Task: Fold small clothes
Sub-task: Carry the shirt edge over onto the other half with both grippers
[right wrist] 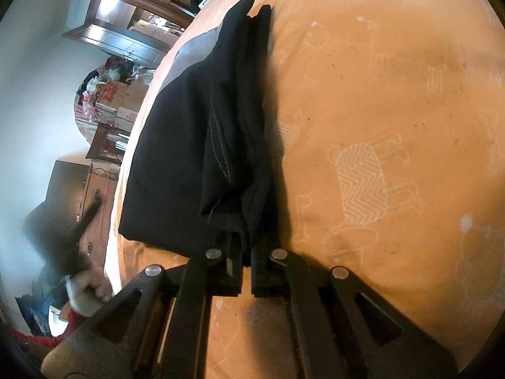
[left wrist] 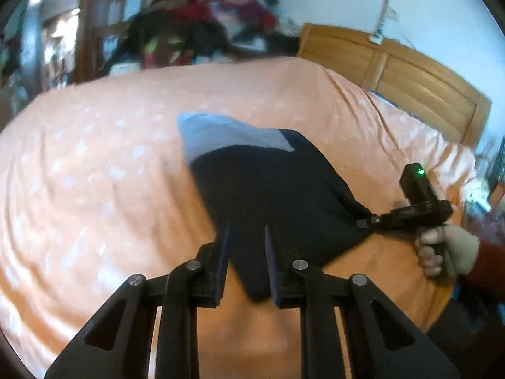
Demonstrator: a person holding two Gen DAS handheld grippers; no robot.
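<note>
The dark garment [left wrist: 271, 195], lifted just above the orange bed sheet [left wrist: 94, 173], is pinched by the right gripper [right wrist: 246, 252] while the left gripper [left wrist: 247, 237] is parted around its near edge, so tension should be kept even.

Left tool [left wrist: 246, 237] sits spread over the dark garment [left wrist: 271, 195] on the bed [left wrist: 94, 164]; right tool [left wrist: 366, 222] pinches its far corner.

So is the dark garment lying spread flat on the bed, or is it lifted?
Partly lifted: the dark garment hangs bunched between the left gripper and right gripper, above the orange bedsheet.
</note>
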